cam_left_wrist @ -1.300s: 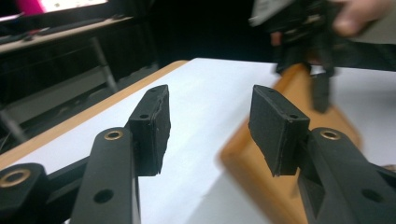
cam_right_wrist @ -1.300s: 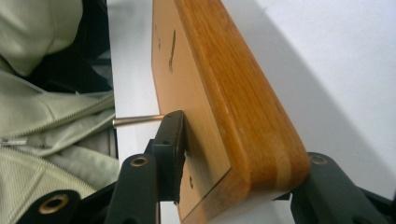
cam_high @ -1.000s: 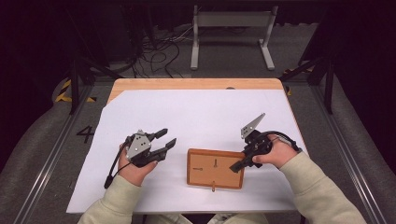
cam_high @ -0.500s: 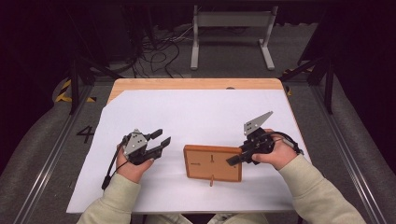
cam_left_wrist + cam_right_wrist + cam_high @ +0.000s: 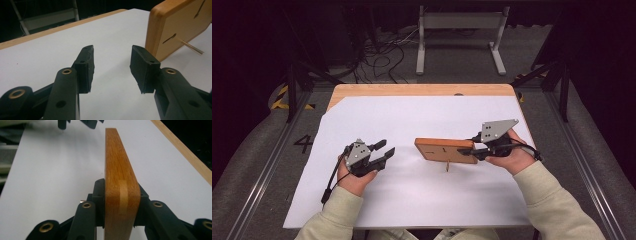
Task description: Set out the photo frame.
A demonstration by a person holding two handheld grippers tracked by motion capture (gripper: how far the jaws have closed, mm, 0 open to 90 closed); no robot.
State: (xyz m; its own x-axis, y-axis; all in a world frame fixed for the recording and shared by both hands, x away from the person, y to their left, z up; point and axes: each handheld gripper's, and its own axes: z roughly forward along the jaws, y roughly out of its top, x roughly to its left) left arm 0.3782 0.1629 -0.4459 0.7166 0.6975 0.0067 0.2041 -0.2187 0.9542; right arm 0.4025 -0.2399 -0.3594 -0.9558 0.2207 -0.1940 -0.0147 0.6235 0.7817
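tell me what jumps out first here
The wooden board stands on edge on the white sheet, right of centre, with a thin peg sticking out of its face. The right gripper is clamped on its right end, a jaw on each face. The left gripper sits to the board's left, open with nothing between its jaws.

Right tool point(image 5: 119, 206) clamped on the near end of a wood board point(image 5: 117, 167), one black pad on each flat face. Board stands on edge and runs away from the tool over white paper point(image 5: 50, 170). Far tool point(image 5: 80, 123) just beyond the board's far end, a little to its left. Tabletop point(image 5: 183, 148) edge, bare wood, runs right of the board.
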